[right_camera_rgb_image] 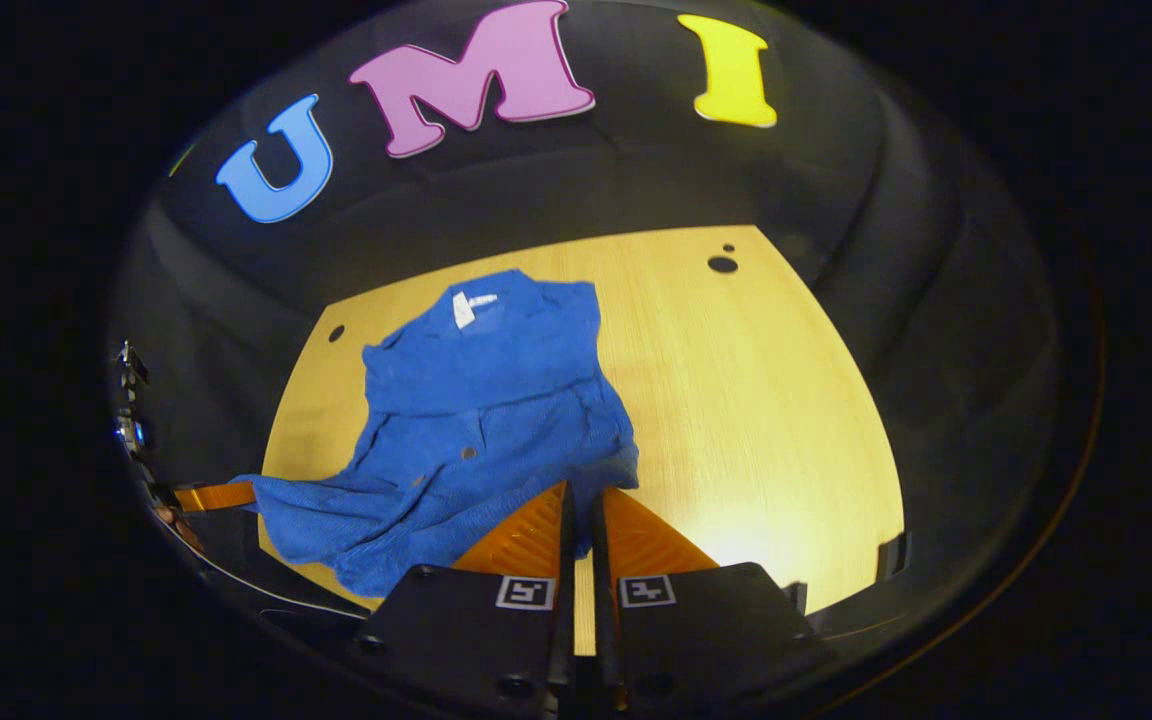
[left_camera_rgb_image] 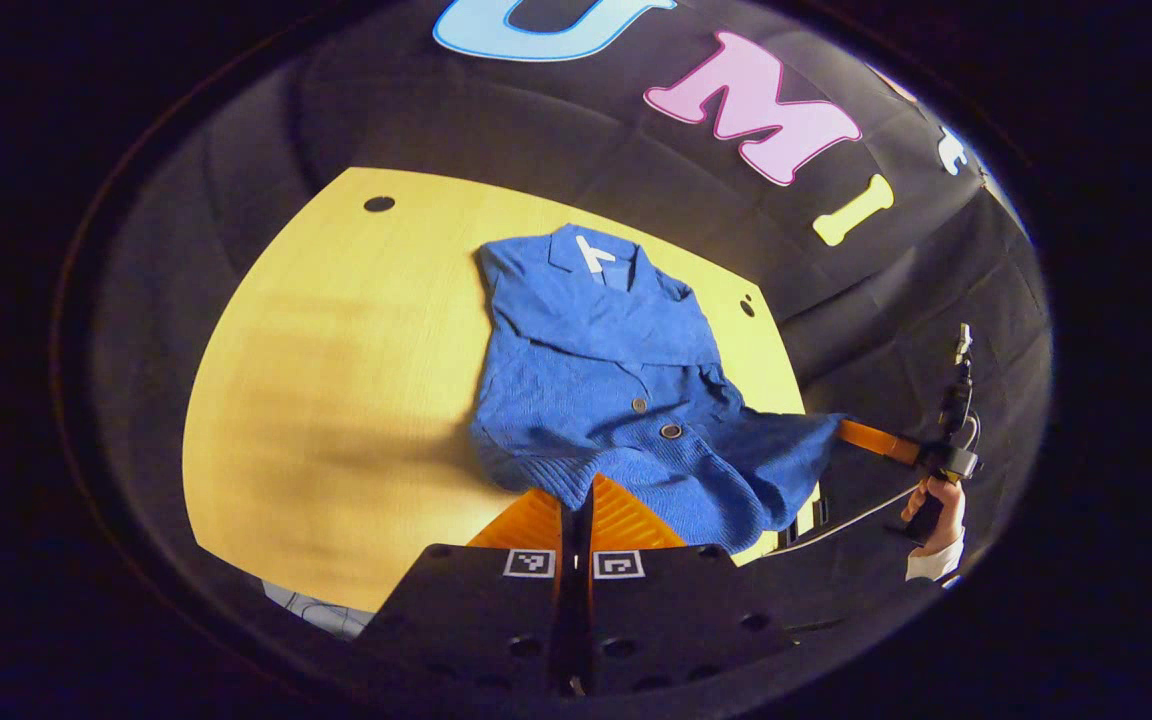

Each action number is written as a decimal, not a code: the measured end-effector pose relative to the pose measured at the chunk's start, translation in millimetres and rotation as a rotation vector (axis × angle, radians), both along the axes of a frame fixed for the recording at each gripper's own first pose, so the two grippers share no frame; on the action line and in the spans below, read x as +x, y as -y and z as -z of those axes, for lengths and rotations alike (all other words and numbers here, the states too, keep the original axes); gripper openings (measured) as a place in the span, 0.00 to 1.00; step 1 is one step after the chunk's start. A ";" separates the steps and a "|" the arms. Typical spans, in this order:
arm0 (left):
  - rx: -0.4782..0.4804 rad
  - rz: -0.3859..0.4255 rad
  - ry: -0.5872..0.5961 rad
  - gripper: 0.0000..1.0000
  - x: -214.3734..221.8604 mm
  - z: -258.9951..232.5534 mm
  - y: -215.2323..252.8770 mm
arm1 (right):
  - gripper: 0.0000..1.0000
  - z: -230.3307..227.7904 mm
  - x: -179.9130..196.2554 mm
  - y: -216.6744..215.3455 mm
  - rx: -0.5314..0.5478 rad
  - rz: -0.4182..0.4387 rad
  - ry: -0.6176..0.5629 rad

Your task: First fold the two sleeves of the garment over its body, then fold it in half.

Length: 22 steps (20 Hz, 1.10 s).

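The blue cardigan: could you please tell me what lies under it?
The blue cardigan rests on the yellow wooden table, which shows around it. Anything beneath the cloth itself is covered. Both claws grip its near hem.

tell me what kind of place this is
Most likely a staged recording booth, not a home: a bare wooden table walled in by black cloth, with one blue garment laid out and a handheld gripper on its hem.

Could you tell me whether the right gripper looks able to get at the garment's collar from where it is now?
Probably yes: the right gripper holds the hem, and the collar lies uncovered across the garment.
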<state>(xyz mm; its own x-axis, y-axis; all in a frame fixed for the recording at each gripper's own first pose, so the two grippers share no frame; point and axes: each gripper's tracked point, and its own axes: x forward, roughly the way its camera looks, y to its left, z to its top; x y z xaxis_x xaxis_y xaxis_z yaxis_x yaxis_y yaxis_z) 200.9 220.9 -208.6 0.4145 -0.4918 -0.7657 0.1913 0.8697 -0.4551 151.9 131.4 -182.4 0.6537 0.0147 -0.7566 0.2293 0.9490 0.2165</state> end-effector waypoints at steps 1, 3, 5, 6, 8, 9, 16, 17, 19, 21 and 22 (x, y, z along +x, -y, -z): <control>-0.027 -0.012 0.017 0.00 17.7 -12.7 1.1 | 0.09 -14.7 23.7 0.7 -0.017 0.001 0.046; -0.030 -0.043 0.042 0.00 56.9 -26.3 -2.1 | 0.09 -47.0 73.9 11.6 -0.027 0.000 0.103; 0.015 -0.068 0.081 0.00 105.2 -25.1 -1.1 | 0.09 -50.0 129.5 18.2 -0.018 -0.008 0.127; 0.014 -0.086 0.098 0.00 130.0 -24.4 2.6 | 0.09 -49.2 160.4 27.1 -0.041 -0.016 0.142; 0.000 -0.152 0.070 0.00 177.4 -5.7 10.3 | 0.10 -25.9 225.2 44.7 -0.057 -0.015 0.153; 0.018 -0.197 0.030 0.00 196.8 13.2 6.7 | 0.09 -5.8 248.6 46.0 -0.026 -0.006 0.134; 0.127 -0.250 -0.018 0.00 289.9 88.0 17.3 | 0.09 101.4 335.9 63.3 0.013 -0.068 0.050; 0.171 -0.231 -0.011 0.00 297.8 91.8 16.8 | 0.09 111.4 345.1 63.1 0.029 -0.066 0.039; 0.210 -0.229 0.013 0.00 311.8 92.7 17.6 | 0.09 126.1 365.8 64.6 0.042 -0.057 0.032; 0.254 -0.262 0.009 0.03 329.8 111.4 16.3 | 0.10 147.0 378.7 61.9 0.047 -0.069 0.001; 0.291 -0.270 -0.011 0.03 327.1 119.6 13.4 | 0.04 157.0 381.5 57.8 0.061 -0.081 -0.020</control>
